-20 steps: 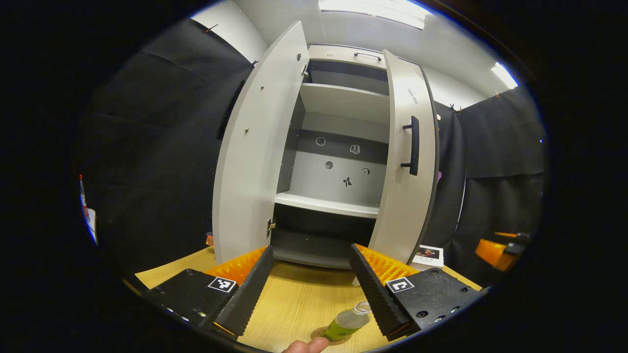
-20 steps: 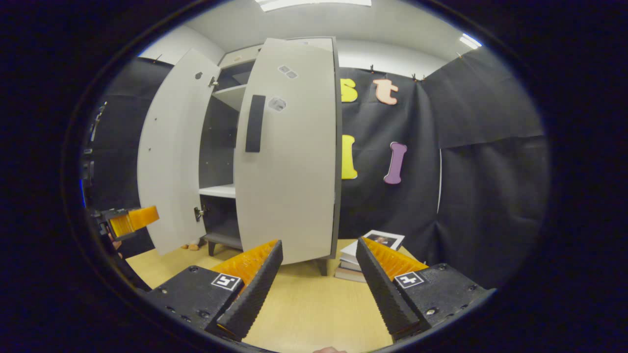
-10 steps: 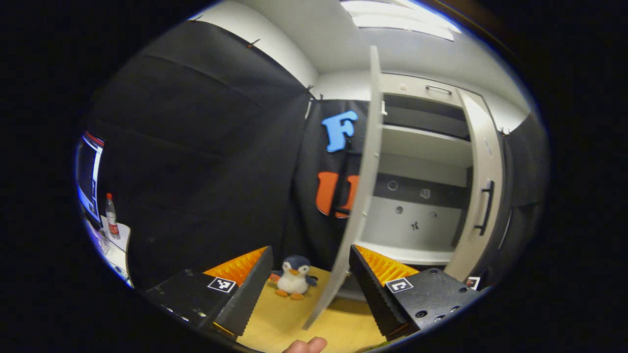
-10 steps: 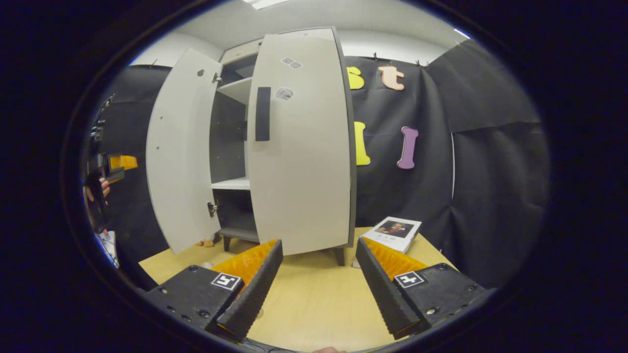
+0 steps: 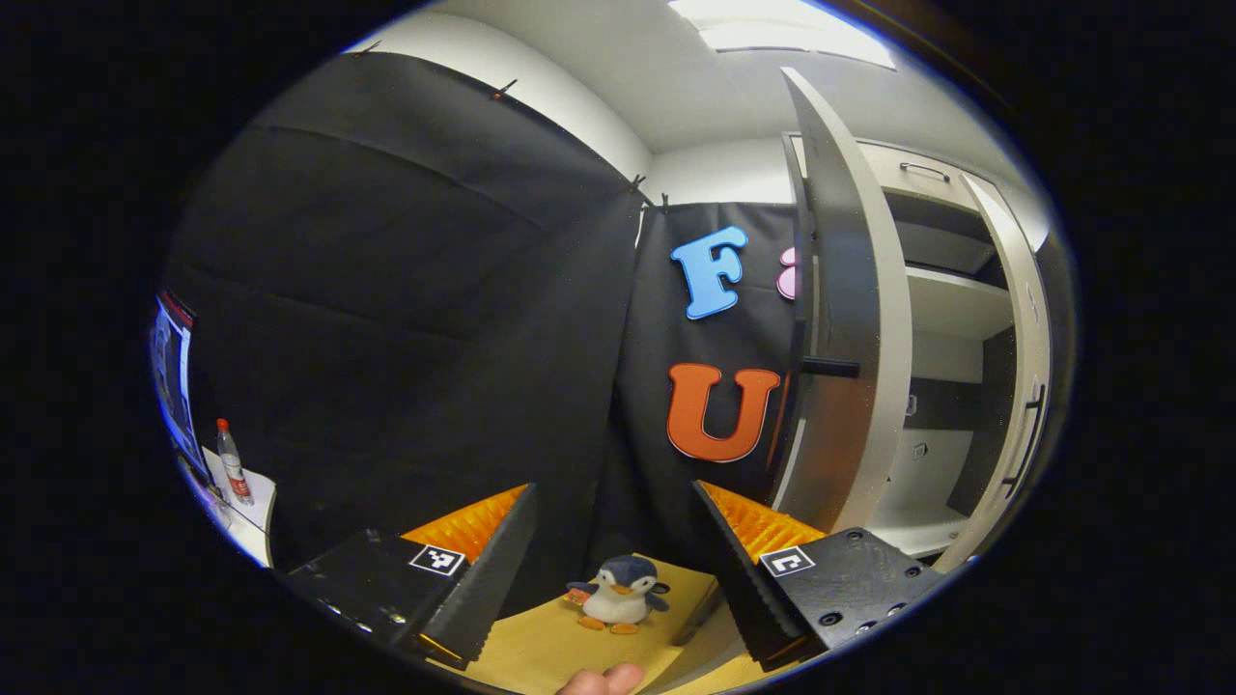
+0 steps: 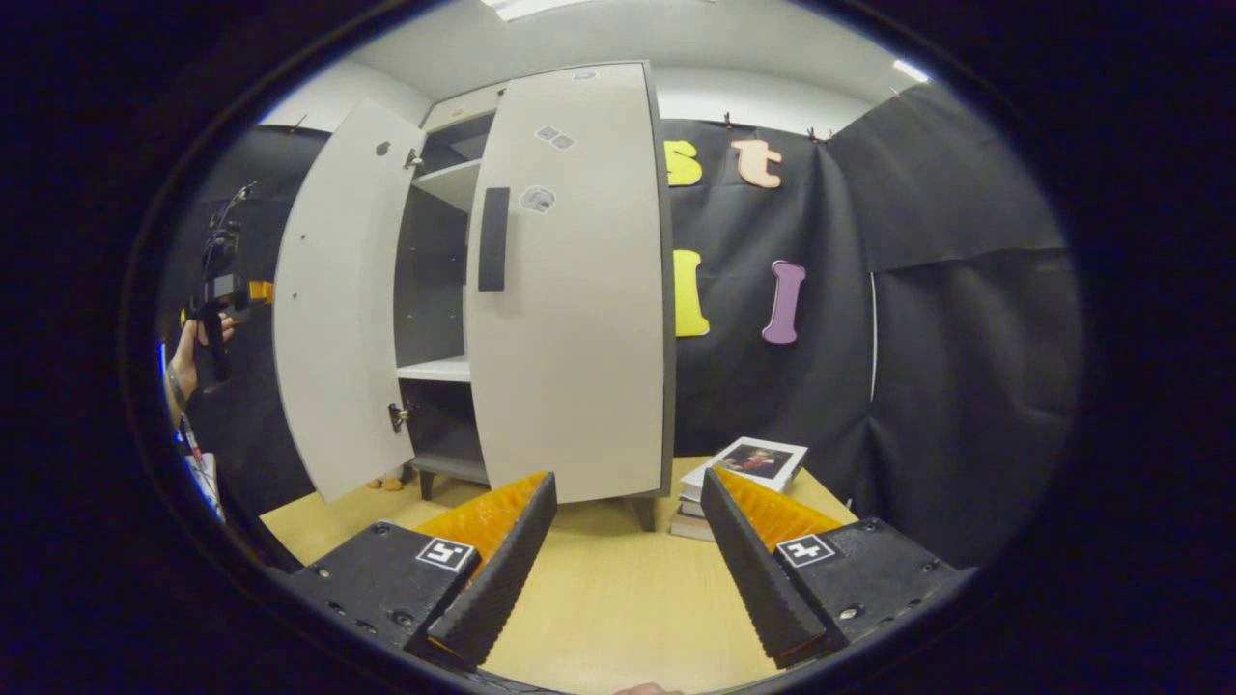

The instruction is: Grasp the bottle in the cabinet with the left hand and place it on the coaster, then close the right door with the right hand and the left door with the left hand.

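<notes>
Both doors still stand open. The right gripper hovers over the worktop with its fingers spread and nothing between them, facing the right door, which is partly swung in. The left gripper, fingers likewise spread and empty, looks past the outer edge of the left door towards a toy penguin.

The risks, as I judge them: a push near the hinge would move the right door weakly or leave it ajar, and closing the left door first could make the two edges clash. The left door's handle juts out and could catch a finger.

The bottle and coaster cannot be made out here, so their placement goes unchecked. The cupboard's lower shelves are cut off behind the doors.
</notes>
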A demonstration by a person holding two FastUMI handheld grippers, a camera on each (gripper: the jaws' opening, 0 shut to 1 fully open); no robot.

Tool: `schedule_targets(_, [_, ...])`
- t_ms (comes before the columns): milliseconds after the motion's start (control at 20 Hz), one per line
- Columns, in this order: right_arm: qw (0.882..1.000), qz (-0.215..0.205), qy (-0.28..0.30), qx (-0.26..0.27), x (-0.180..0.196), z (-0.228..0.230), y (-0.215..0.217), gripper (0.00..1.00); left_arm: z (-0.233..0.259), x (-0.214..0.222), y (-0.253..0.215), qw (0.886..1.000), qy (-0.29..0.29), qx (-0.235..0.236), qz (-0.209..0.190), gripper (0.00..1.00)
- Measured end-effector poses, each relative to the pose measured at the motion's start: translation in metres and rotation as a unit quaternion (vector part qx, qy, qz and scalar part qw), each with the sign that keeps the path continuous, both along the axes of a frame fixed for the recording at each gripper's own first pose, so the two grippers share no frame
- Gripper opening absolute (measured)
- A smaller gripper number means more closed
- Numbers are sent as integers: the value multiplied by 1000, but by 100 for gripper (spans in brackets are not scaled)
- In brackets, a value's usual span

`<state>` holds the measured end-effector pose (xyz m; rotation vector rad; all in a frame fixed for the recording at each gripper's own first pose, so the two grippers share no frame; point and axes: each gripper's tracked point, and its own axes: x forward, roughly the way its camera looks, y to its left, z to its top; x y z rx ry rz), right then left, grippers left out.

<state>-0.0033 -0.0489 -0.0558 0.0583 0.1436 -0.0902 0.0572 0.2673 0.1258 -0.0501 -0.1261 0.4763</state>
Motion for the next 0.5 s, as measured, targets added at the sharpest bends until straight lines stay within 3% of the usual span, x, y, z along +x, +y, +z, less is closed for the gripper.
schedule_targets(150, [1000, -10, 5, 2, 1, -3, -8, 99, 0, 2, 0, 1000, -9, -3, 3, 95])
schedule_targets(200, [1000, -10, 5, 4, 3, -2, -8, 94, 1, 1, -1, 1000, -9, -8, 2, 94])
schedule_targets(250, [1000, -10, 4, 4, 4, -2, -9, 99, 0, 1, -1, 1000, -7, -8, 4, 94])
schedule_targets(300, [1000, -10, 1, 4, 6, 0, -9, 94, 0, 2, -1, 1000, -6, 1, 9, 94])
schedule_targets(400, [1000, -8, -3, 5, 8, 1, -10, 99, 3, 3, -3, 1000, -2, 26, 17, 94])
schedule_targets(500, [1000, -7, -3, 5, 8, 0, -11, 94, 5, 4, -12, 999, 4, 38, 6, 94])
